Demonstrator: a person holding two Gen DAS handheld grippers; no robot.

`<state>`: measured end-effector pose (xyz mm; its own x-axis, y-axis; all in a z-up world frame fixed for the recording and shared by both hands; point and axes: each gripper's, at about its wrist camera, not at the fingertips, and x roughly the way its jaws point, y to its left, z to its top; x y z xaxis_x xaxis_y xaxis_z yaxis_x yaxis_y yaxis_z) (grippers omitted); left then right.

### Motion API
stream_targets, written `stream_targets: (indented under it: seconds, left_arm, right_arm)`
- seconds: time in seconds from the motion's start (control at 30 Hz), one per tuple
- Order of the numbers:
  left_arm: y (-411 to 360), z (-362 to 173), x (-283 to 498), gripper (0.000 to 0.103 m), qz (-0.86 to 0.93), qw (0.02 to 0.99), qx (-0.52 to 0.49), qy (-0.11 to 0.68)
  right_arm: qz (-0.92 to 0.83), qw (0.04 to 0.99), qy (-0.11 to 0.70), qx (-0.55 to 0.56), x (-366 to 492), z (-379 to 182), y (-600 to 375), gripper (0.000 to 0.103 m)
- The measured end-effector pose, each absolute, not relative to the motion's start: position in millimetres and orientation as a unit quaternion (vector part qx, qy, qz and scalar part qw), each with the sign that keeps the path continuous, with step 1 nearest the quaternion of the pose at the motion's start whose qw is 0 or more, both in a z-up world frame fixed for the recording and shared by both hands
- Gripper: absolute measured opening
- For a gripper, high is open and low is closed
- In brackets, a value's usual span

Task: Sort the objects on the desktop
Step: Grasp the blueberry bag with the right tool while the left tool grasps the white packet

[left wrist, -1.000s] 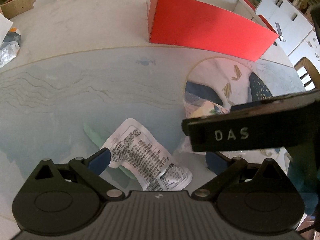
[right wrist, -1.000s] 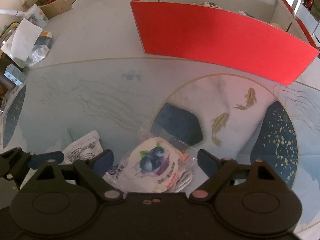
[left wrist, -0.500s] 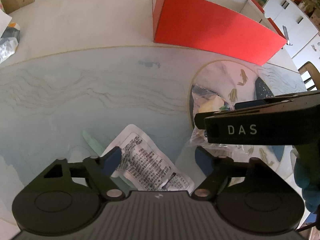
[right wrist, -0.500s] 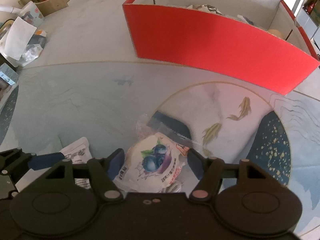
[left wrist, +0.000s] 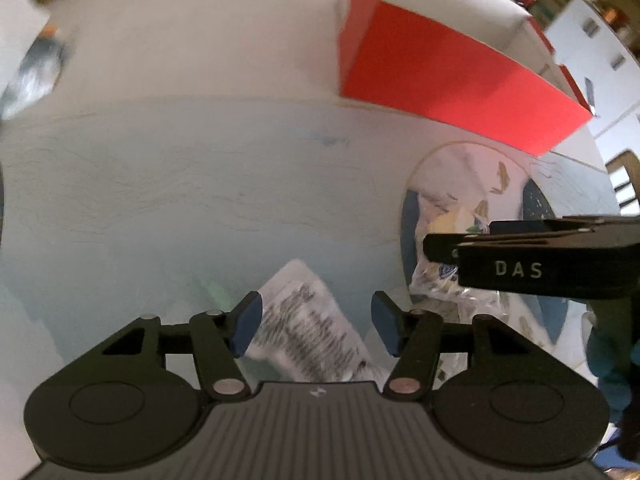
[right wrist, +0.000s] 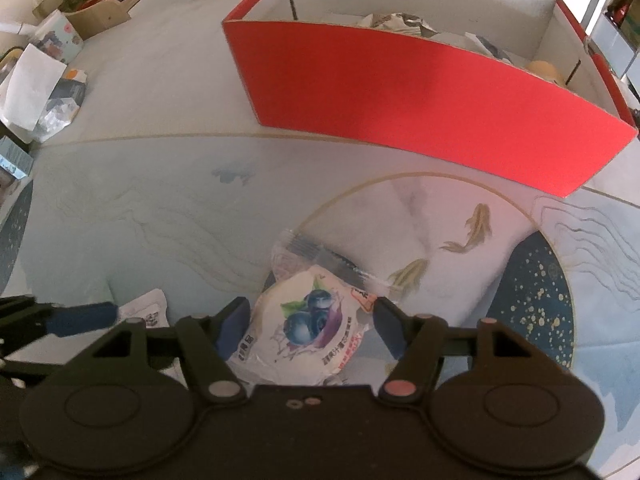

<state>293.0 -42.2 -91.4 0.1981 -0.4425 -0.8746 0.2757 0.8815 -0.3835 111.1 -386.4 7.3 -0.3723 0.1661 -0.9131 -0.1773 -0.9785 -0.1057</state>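
My left gripper [left wrist: 316, 330] is shut on a white printed sachet [left wrist: 310, 330] and holds it just above the mat. My right gripper [right wrist: 310, 330] is shut on a blueberry snack packet [right wrist: 310, 322] in clear wrap, lifted off the mat. The right gripper also shows from the side in the left wrist view [left wrist: 520, 266], with the packet [left wrist: 448, 276] hanging under it. The red box [right wrist: 420, 92] stands beyond, open at the top, with several items inside. The left gripper's blue fingertip [right wrist: 82, 316] shows at the lower left of the right wrist view, next to the sachet [right wrist: 146, 308].
A pale blue mat with a round koi-fish design [right wrist: 472, 232] covers the table. Paper and plastic bags [right wrist: 44, 96] lie at the far left. White cabinets [left wrist: 592, 40] and a wooden chair [left wrist: 624, 176] stand at the right.
Both grippers have closed on their items, the left on the sachet and the right on the blueberry packet. Both have risen from the mat and drawn closer to the red box.
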Motion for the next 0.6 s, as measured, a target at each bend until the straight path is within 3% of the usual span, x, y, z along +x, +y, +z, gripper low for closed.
stream_targets:
  seconds: [0.4, 0.47, 0.6]
  left_arm:
    - [-42.7, -97.5, 280.7, 0.06, -0.194, 0.745, -0.07, 0.635]
    - [-35.2, -91.5, 276.7, 0.067, -0.188, 0.745, -0.089, 0.633]
    - [-36.8, -89.5, 265.4, 0.071, -0.198, 0.734, -0.107, 0.641]
  right_arm:
    - [0.829, 0.104, 0.009, -0.55, 112.3, 6.8, -384.4, 0.067]
    - [0.829, 0.104, 0.011, -0.549, 112.9, 7.2, -383.4, 0.067]
    - [0.83, 0.103, 0.014, -0.548, 114.2, 7.4, -381.9, 0.067]
